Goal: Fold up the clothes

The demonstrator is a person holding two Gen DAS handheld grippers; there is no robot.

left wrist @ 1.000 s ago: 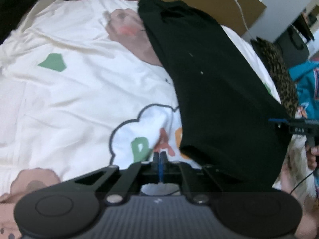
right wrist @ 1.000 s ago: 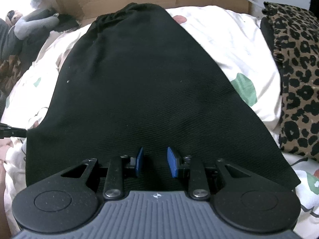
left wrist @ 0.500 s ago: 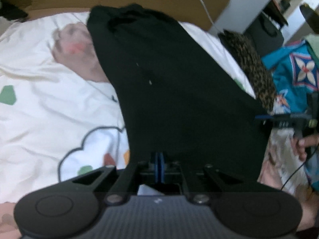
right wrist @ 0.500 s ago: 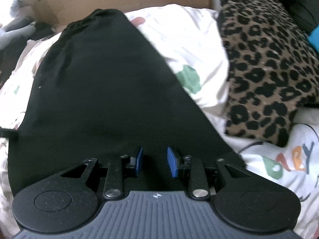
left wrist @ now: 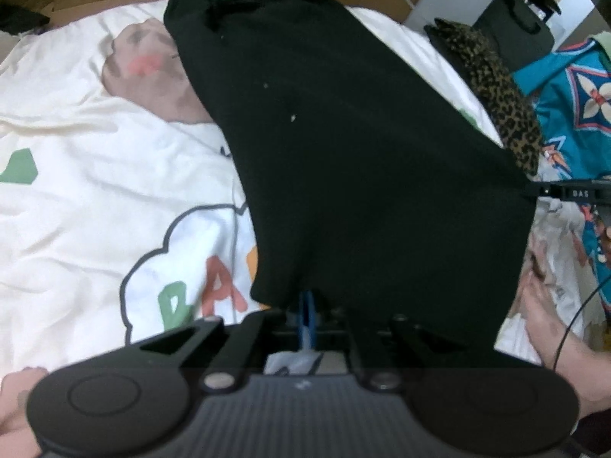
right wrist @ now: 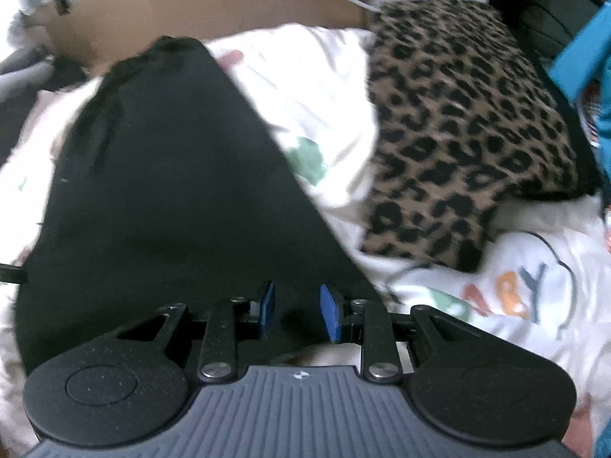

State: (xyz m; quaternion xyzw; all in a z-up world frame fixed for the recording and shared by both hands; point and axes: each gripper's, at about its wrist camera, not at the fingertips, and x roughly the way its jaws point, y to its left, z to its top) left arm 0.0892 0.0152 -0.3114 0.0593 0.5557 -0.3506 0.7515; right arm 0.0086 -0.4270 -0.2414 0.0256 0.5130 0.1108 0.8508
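A black garment (left wrist: 362, 160) hangs stretched over the bed, its far end resting on the white printed duvet (left wrist: 95, 145). My left gripper (left wrist: 306, 307) has its blue pads pressed together on the garment's near hem. My right gripper (right wrist: 297, 307) holds the other near corner, its blue pads (right wrist: 267, 305) standing partly apart with black cloth (right wrist: 172, 198) bunched between them. In the left wrist view the right gripper (left wrist: 565, 192) shows at the cloth's right corner. The left gripper's tip (right wrist: 11, 273) pokes in at the cloth's left corner in the right wrist view.
A leopard-print cushion (right wrist: 466, 126) lies on the bed right of the garment. Brown cardboard (right wrist: 214, 4) stands behind the bed's far edge. Teal patterned fabric (left wrist: 573, 107) and a dark bag (left wrist: 519, 30) are at the far right. A person's hand (left wrist: 542, 305) holds the right gripper.
Both grippers have moved sideways across the bed with the garment still stretched between them. The leopard cushion has come much further into the right wrist view.
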